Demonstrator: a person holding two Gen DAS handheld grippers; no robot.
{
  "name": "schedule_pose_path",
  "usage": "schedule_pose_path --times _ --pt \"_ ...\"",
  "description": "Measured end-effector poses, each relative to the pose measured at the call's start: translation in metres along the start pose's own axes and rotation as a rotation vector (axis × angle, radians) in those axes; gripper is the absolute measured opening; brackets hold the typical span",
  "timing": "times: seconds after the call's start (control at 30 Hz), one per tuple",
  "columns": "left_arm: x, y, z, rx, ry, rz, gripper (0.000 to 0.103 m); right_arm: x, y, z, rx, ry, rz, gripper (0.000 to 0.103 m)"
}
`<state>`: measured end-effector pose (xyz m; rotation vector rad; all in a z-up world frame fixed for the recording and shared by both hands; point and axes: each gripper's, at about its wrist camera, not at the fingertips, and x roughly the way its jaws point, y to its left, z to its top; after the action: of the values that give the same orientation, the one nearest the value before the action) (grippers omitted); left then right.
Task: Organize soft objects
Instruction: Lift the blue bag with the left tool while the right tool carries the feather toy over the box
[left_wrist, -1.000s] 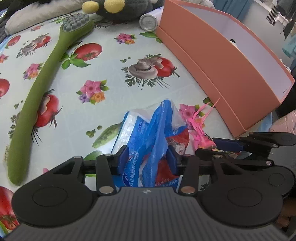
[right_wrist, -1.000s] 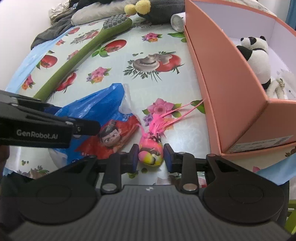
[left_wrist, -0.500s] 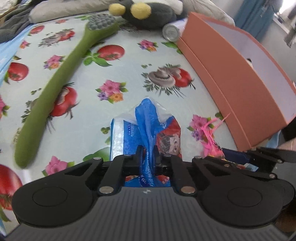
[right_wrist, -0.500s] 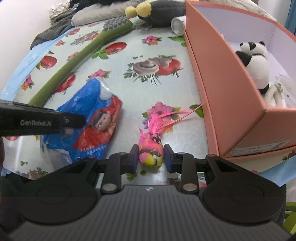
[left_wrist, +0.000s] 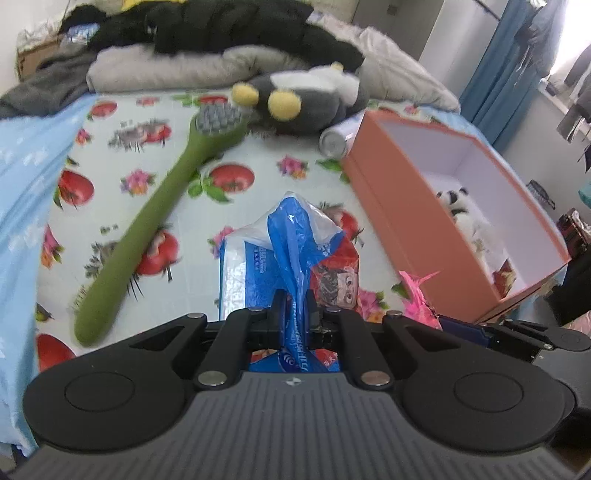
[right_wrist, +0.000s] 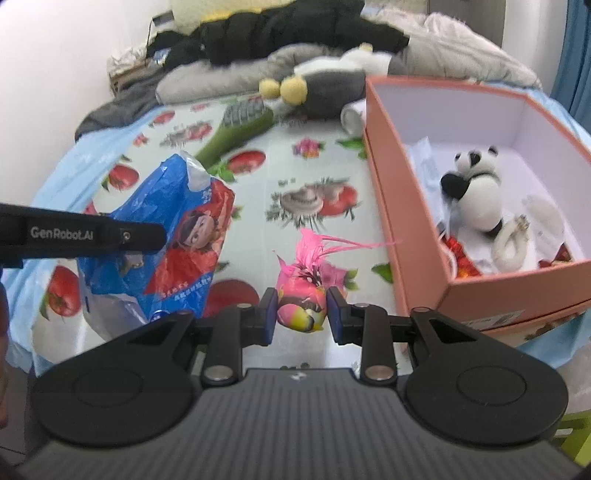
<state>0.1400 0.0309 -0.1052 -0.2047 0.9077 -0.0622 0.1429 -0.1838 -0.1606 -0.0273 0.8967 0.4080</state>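
Observation:
My left gripper (left_wrist: 294, 308) is shut on a blue, white and red plastic tissue pack (left_wrist: 284, 251) and holds it raised above the floral tablecloth; the pack also shows in the right wrist view (right_wrist: 173, 229), with the left gripper's finger across it. My right gripper (right_wrist: 301, 314) is shut on a pink feathered toy bird (right_wrist: 303, 295), lifted off the cloth. The orange box (right_wrist: 399, 206) stands to the right and holds a plush panda (right_wrist: 476, 192) and other small items. The box also shows in the left wrist view (left_wrist: 402, 214).
A long green plush toothbrush (left_wrist: 155, 218) lies diagonally at left. A grey plush with yellow feet (left_wrist: 295, 99) and a metal can (left_wrist: 334, 142) lie at the back. Folded clothes and bedding (left_wrist: 221, 48) pile behind. The table's front edge is near me.
The left gripper closed on the tissue pack and lifted it. The right gripper raised the toy bird. Both views rose and tilted, showing more of the box interior.

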Motion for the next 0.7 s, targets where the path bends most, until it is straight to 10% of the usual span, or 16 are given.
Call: schedule_pose_path --times 0.7 --pt "-0.104 -0.027 -0.01 -0.034 -0.15 -0.108 0.01 -0.117 -0.006 0.009 0.05 -0.229 -0.017 0.032"
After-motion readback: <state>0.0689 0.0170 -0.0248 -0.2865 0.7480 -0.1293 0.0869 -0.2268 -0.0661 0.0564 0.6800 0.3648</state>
